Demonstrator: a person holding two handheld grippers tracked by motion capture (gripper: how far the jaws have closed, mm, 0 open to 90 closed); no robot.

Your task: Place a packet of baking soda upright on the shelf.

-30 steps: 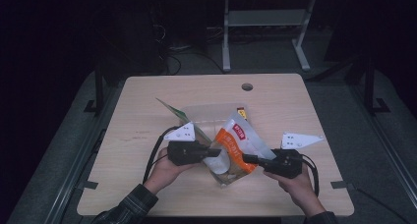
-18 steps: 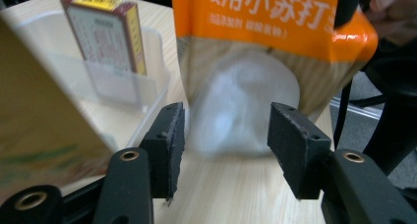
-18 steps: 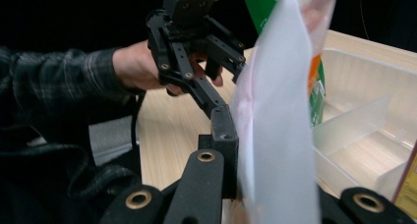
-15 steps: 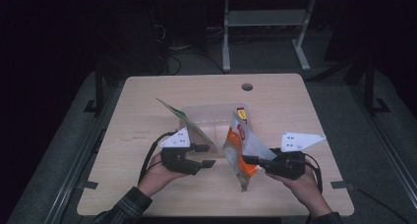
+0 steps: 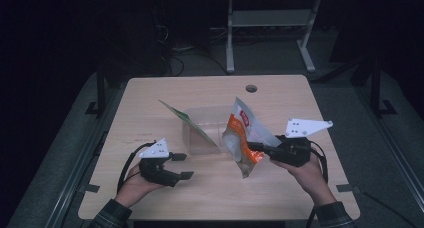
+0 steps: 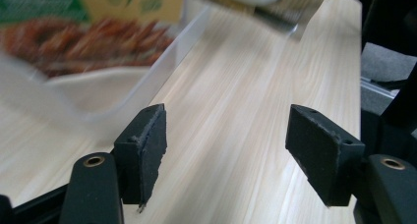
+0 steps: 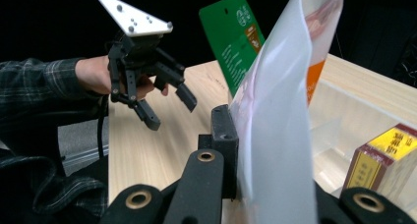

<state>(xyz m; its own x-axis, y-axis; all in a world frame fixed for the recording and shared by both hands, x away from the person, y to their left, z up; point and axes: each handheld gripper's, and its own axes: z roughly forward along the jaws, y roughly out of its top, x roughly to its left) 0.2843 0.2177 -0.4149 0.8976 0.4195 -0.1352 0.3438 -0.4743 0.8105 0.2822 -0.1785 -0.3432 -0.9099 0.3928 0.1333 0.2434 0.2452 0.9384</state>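
High view: right claw (image 5: 252, 148) grips orange-white bag (image 5: 242, 133), label unreadable; left claw (image 5: 181, 166) just opened, empty

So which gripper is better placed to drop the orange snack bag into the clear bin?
Right. The right gripper is shut on the orange snack bag, holding it up beside the clear bin. The left gripper stands open, nothing between its jaws, off the bag.

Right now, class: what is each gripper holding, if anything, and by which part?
The right gripper is shut on the snack bag, pinching its side edge near the lower end. The left gripper, its jaws just opened, holds nothing.
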